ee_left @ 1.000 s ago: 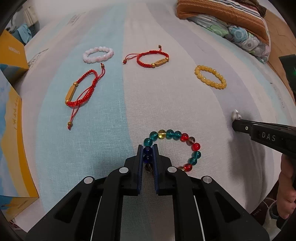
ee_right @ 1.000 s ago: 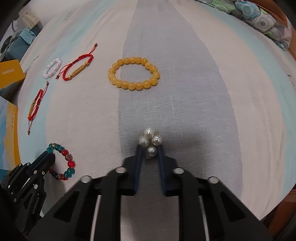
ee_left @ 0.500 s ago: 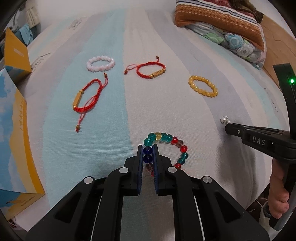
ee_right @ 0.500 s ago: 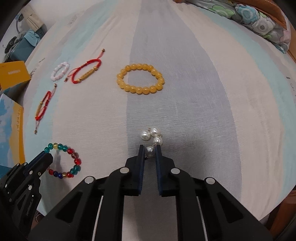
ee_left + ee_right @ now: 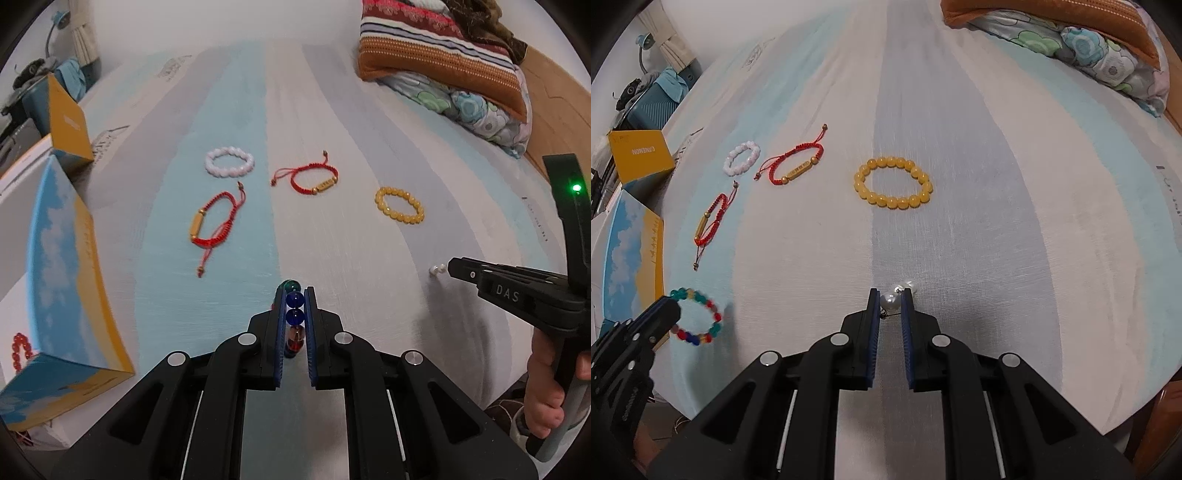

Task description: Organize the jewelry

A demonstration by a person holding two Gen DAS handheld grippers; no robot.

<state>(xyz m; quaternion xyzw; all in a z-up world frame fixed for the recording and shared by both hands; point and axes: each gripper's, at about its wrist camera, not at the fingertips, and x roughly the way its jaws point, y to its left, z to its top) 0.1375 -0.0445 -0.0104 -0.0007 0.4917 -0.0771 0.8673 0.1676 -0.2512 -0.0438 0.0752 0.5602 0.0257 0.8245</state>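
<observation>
My left gripper [image 5: 295, 295] is shut on a multicolour bead bracelet [image 5: 294, 320] and holds it edge-on, lifted off the striped bedsheet; the bracelet also shows hanging from the left gripper in the right wrist view [image 5: 698, 321]. My right gripper [image 5: 891, 299] is shut on a cluster of white pearls [image 5: 891, 301]; the pearls also show in the left wrist view [image 5: 437, 268]. On the sheet lie a yellow bead bracelet [image 5: 893, 182], a white bead bracelet [image 5: 229, 161], and two red cord bracelets [image 5: 314, 179] [image 5: 214, 225].
An open blue-and-yellow box [image 5: 62, 295] stands at the left edge of the bed, with a red bead bracelet [image 5: 18, 350] inside it. A small yellow box [image 5: 68, 122] sits behind it. Folded blankets and pillows [image 5: 443, 62] lie at the far right.
My left gripper lifted the multicolour bracelet off the sheet and tipped it upright. My right gripper closed on the pearls and drew back with them. Both cameras pulled away from the bed.
</observation>
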